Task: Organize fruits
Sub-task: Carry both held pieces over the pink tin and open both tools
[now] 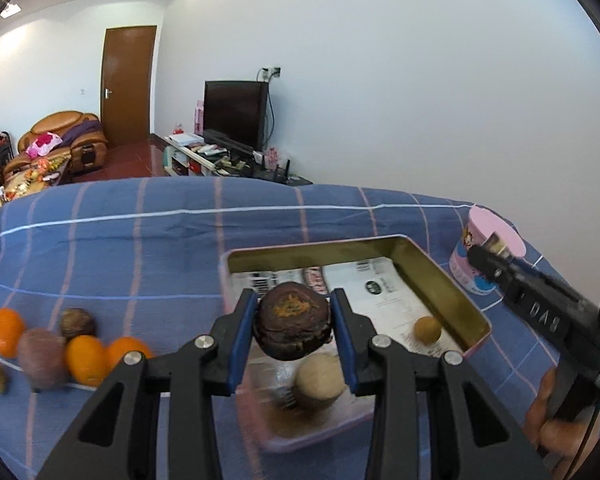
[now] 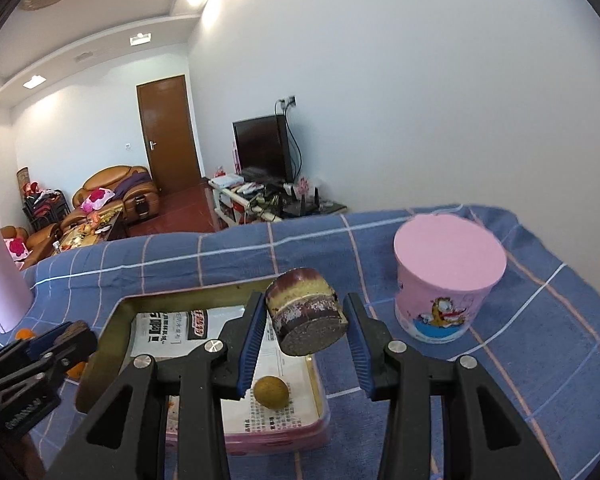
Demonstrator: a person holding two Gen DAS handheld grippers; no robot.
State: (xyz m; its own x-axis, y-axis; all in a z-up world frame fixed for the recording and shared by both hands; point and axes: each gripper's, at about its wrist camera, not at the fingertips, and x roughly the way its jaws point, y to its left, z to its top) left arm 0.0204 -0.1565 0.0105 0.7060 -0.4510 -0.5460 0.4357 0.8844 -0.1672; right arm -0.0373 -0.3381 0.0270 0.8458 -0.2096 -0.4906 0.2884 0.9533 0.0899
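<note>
Purple-brown and wrinkled, the passion fruit (image 1: 293,320) clamped in your left gripper (image 1: 294,322) hangs directly over the near end of the open tin (image 1: 440,276), while your right gripper (image 2: 306,320) grips a cut fruit piece (image 2: 306,312) above the tin's far right corner, beside the pink cup (image 2: 446,280).

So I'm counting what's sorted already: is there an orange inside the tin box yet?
No, the tin box holds only brownish fruits, while the oranges lie on the blue cloth beside it.

Tin (image 1: 440,280) mid-cloth (image 1: 140,240), oranges (image 1: 86,360) to its left, tub (image 2: 448,280) to its right
</note>
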